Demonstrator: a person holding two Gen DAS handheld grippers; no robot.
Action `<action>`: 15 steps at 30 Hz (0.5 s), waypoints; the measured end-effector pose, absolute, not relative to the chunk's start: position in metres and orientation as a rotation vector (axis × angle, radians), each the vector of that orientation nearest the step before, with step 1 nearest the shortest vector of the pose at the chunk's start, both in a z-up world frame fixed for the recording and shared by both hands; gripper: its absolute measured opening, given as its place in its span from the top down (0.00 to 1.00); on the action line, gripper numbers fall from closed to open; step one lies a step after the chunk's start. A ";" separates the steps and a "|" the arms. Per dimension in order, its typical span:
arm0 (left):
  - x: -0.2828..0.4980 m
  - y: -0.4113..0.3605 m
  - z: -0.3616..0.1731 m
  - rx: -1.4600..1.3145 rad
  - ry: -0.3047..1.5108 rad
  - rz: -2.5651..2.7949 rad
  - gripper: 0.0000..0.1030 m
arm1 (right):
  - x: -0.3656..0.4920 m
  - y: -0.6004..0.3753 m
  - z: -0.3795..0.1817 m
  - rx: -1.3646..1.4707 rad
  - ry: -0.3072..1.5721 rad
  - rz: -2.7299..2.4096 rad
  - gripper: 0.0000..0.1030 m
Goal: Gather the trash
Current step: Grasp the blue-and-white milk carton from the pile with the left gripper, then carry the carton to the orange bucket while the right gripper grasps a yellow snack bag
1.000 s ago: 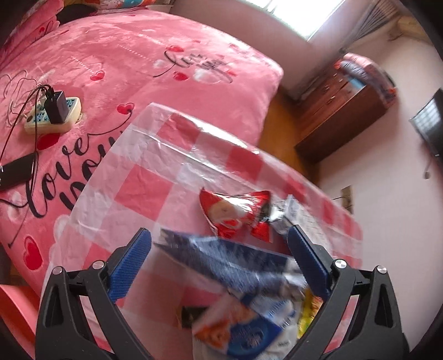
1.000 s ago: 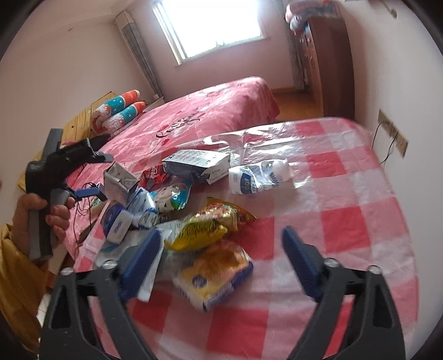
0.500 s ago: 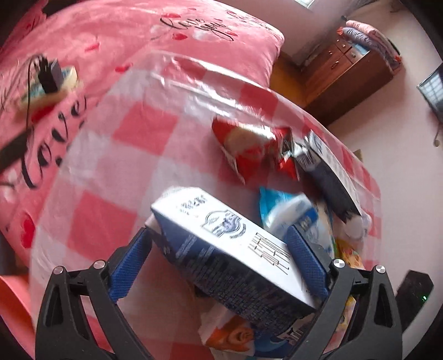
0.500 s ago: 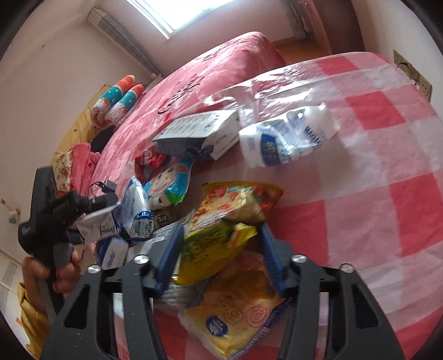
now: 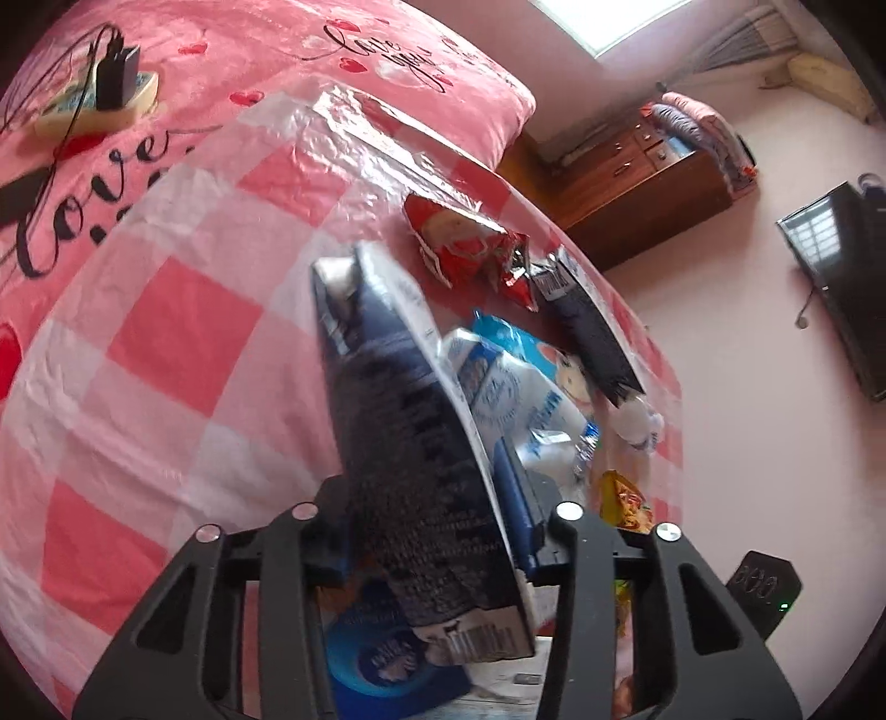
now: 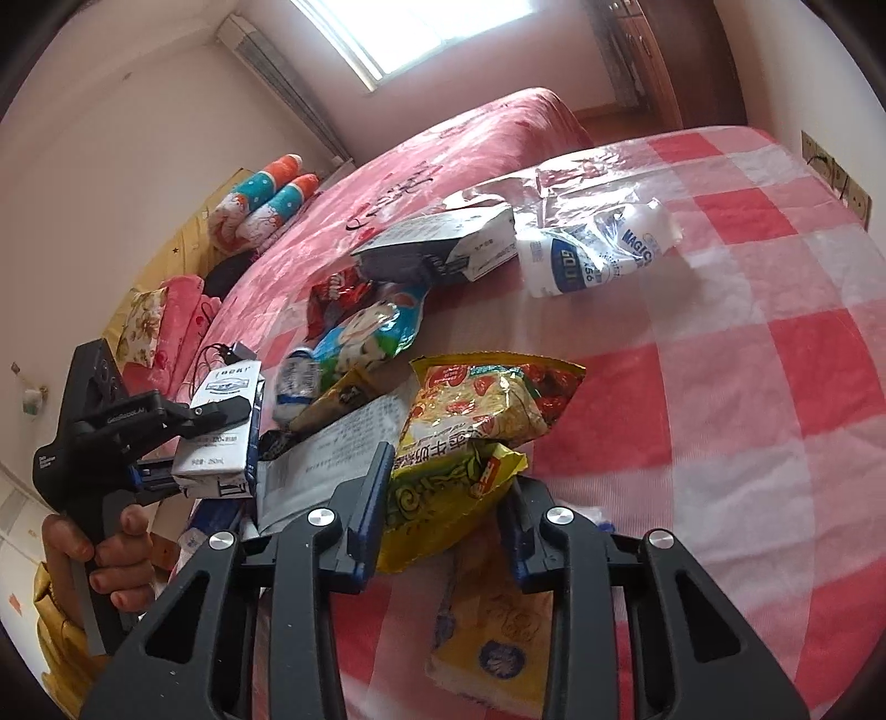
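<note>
Trash lies in a heap on the table point(image 6: 775, 343) with its red-and-white checked cover, beside the pink bed point(image 5: 277, 50): a flat box point(image 6: 443, 243), a crushed white bottle point(image 6: 592, 249), a red snack bag point(image 5: 465, 232), a cartoon wrapper point(image 6: 371, 332), a paper slip point(image 6: 332, 448).

A second ago both my grippers stood wide over this heap and held nothing. Now my left gripper point(image 5: 426, 526) is closing on the milk carton point(image 5: 404, 443); the blue fingers point(image 5: 512, 498) press its two sides, and in the right view the carton seems lifted clear of the table edge. My right gripper point(image 6: 443, 515) is also closing, with the yellow snack bag point(image 6: 443, 498) between its fingers. The left pad touches the bag; the right pad I cannot see well, so I judge this grip not yet firm.

So two pieces are nearly collected. No bin shows in either view.
</note>
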State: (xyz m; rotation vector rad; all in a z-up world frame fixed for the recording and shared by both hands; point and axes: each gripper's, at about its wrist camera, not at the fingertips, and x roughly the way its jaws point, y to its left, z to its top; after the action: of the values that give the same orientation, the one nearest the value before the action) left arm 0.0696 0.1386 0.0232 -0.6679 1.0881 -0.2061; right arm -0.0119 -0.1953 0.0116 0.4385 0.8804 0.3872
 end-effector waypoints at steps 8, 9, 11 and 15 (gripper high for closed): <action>0.032 0.144 0.032 -0.717 1.033 -0.298 0.63 | -0.043 -0.189 0.016 0.440 0.829 0.422 0.65; 0.028 0.144 0.034 -0.726 1.024 -0.317 0.63 | -0.046 -0.188 0.016 0.440 0.829 0.418 0.66; 0.018 0.143 0.039 -0.733 0.998 -0.354 0.64 | -0.054 -0.188 0.018 0.445 0.821 0.412 0.66; 0.003 0.140 0.046 -0.748 0.975 -0.419 0.64 | -0.067 -0.185 0.025 0.440 0.797 0.414 0.67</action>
State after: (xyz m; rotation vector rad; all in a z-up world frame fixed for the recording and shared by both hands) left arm 0.0026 0.1395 0.0457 -0.7480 0.9752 -0.4190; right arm -0.0675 -0.1853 0.0253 0.4400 0.7970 0.4144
